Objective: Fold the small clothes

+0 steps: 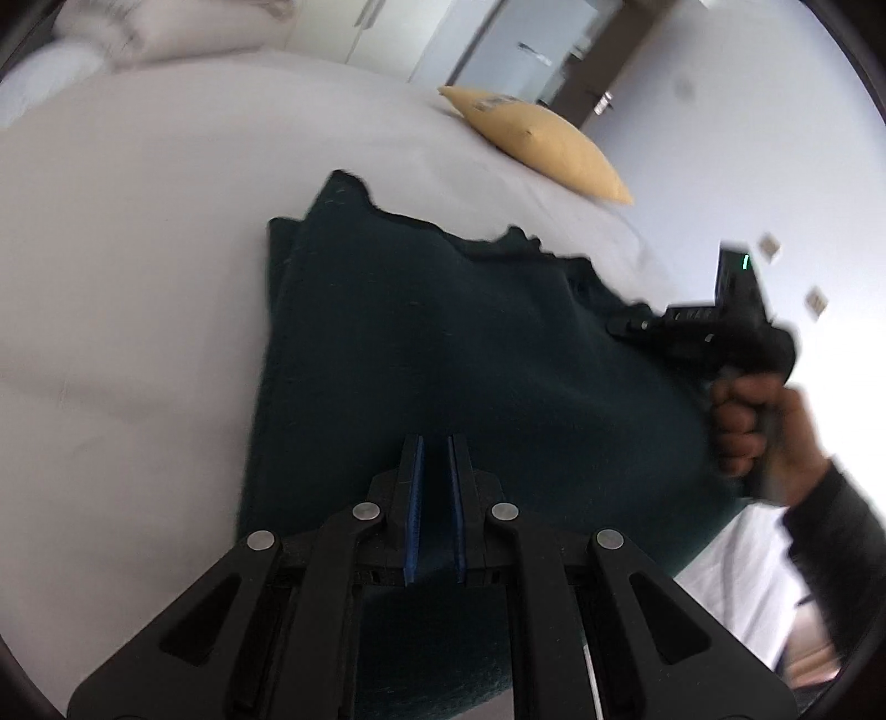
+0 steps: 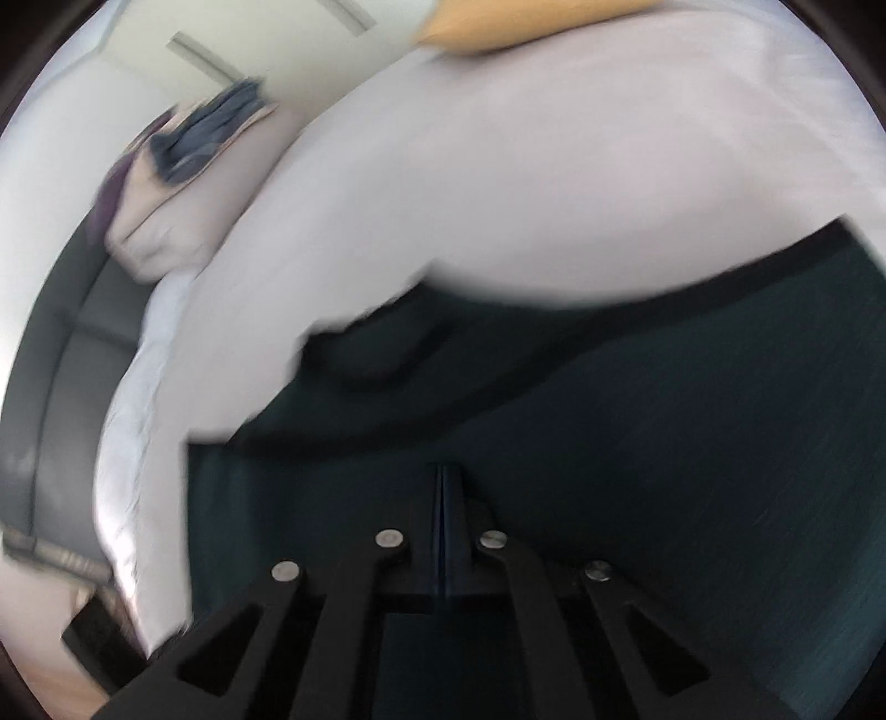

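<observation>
**Dark garment spread on the bed, both grippers over it**

On the left, a heap of pale bedding sits at the far edge of the white bed. The dark green garment lies across the middle of the bed. The left gripper hangs over its near edge, fingers slightly apart with nothing visibly between them. A yellow pillow rests beyond the garment. At the garment's right edge is the right gripper, fingers pressed together; whether cloth is pinched there cannot be told.
</observation>
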Available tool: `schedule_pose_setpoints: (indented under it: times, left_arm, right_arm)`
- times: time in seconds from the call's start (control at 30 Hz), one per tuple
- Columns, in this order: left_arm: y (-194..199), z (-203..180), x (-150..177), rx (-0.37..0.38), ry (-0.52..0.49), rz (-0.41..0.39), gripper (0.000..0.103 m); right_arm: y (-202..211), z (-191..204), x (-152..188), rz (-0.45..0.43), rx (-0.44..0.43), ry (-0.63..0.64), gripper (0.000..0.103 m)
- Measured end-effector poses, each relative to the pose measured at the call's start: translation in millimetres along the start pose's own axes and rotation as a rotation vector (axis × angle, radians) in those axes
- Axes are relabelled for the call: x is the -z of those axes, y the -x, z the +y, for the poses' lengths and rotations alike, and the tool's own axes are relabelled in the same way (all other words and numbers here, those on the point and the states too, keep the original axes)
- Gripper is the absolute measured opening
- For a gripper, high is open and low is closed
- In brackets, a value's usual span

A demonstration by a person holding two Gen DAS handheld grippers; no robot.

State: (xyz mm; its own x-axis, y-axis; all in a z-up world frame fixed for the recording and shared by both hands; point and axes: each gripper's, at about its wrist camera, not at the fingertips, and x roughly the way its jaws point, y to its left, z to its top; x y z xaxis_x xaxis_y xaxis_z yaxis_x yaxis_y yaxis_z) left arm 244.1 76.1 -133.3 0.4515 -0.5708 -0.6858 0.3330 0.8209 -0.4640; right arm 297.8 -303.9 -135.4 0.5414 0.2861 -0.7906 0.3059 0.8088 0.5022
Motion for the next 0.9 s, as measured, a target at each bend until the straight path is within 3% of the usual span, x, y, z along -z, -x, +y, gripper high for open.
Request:
schedule_pose_setpoints:
  times: [0.07, 0.2, 0.23, 0.27, 0.33, 0.47, 0.53, 0.6, 0.67, 0.73, 0.8, 0.9]
  left_arm:
    - [4, 13, -2, 0.0, 0.054, -0.018, 0.008]
    - [6, 36, 0, 0.066, 0.159, -0.014, 0.008]
    - [6, 39, 1, 0.075, 0.175, -0.013, 0.008]
    - [6, 41, 2, 0.083, 0.186, -0.013, 0.008]
    - [3, 41, 3, 0.096, 0.205, -0.013, 0.008]
    - [1, 41, 4, 0.092, 0.214, -0.014, 0.008]
    - [3, 39, 5, 0.069, 0.201, -0.017, 0.008]
    - [4, 34, 6, 0.033, 0.177, -0.019, 0.008]
    - [5, 30, 7, 0.002, 0.165, -0.023, 0.008]
    - [5, 29, 8, -0.011, 0.157, -0.025, 0.008]
    - [6, 30, 10, -0.014, 0.161, -0.03, 0.008]
    - [6, 34, 11, 0.001, 0.178, -0.035, 0.008]
  right_arm:
    - [6, -15, -10, -0.038, 0.025, -0.056, 0.0]
    - [22, -17, -15, -0.114, 0.145, -0.046, 0.0]
    - [29, -12, -12, -0.131, 0.156, -0.04, 0.006]
    - [39, -1, -6, -0.169, 0.144, -0.032, 0.018]
    - [54, 18, 9, -0.186, 0.022, -0.022, 0.028]
    - [64, 42, 50, -0.137, -0.11, 0.027, 0.036]
    - [57, 34, 60, -0.071, -0.14, 0.011, 0.036]
    - [48, 21, 63, -0.023, -0.102, 0.003, 0.036]
    - [49, 0, 63, -0.026, -0.09, -0.012, 0.014]
    - [42, -23, 48, -0.037, -0.094, -0.088, 0.0]
    - [38, -37, 37, -0.085, -0.106, -0.124, 0.0]
    - [40, -45, 15, -0.175, 0.044, -0.102, 0.0]
